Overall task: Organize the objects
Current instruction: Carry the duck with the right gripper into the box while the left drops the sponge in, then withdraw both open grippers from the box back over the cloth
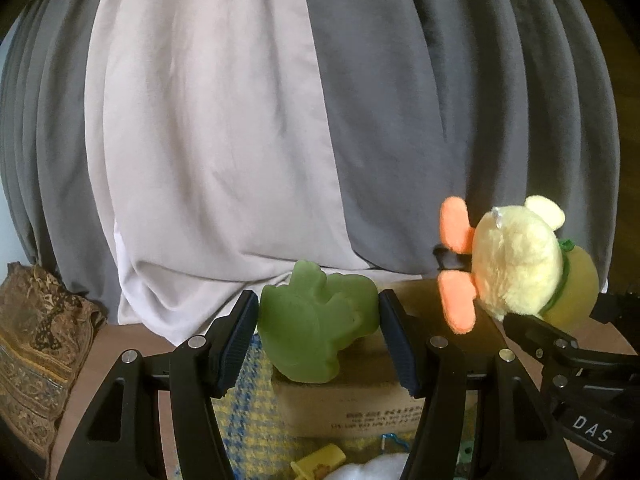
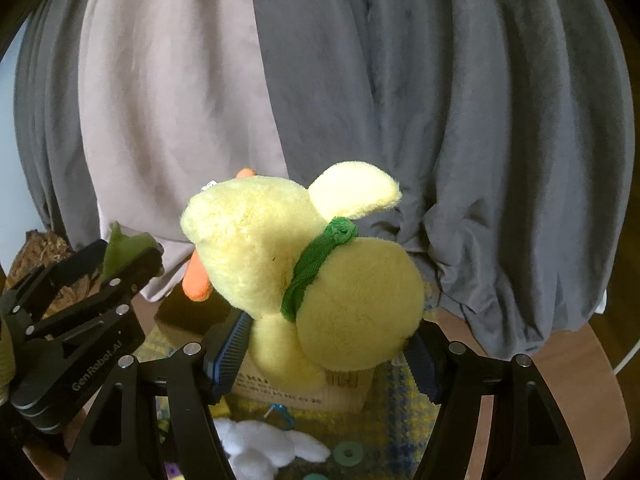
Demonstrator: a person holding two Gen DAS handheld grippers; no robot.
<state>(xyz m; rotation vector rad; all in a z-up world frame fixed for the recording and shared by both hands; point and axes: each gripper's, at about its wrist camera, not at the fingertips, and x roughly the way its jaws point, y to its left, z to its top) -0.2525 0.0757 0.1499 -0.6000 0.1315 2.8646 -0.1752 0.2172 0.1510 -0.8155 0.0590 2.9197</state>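
A: What does the left gripper (image 1: 318,336) hold?

B: A matte, waxy green figure (image 1: 316,326) with lumpy, rounded limbs. The ribbed dark pads press it from both sides, above a plain cardboard box (image 1: 352,404) with printed text.

A: And the right gripper (image 2: 326,354)?

B: Its fingers (image 2: 228,354) are clamped on a fuzzy yellow plush duck (image 2: 312,268), tilted, with a knitted green scarf (image 2: 316,264) round its neck. In the left wrist view the duck sits at three o'clock, its soft orange feet (image 1: 456,272) pointing towards the figure.

A: What lies underneath?

B: A woven yellow-and-blue checked cloth (image 1: 252,412) on the brown desk (image 1: 120,344), with white fluffy stuffing (image 2: 260,446) at six o'clock, flat green rings (image 2: 346,454) and a blue clip (image 2: 280,414).

A: Behind?

B: Pleated grey curtains (image 1: 460,120) with a pale smooth panel (image 1: 200,140), and a patterned brown fabric (image 1: 40,344) at eight o'clock.
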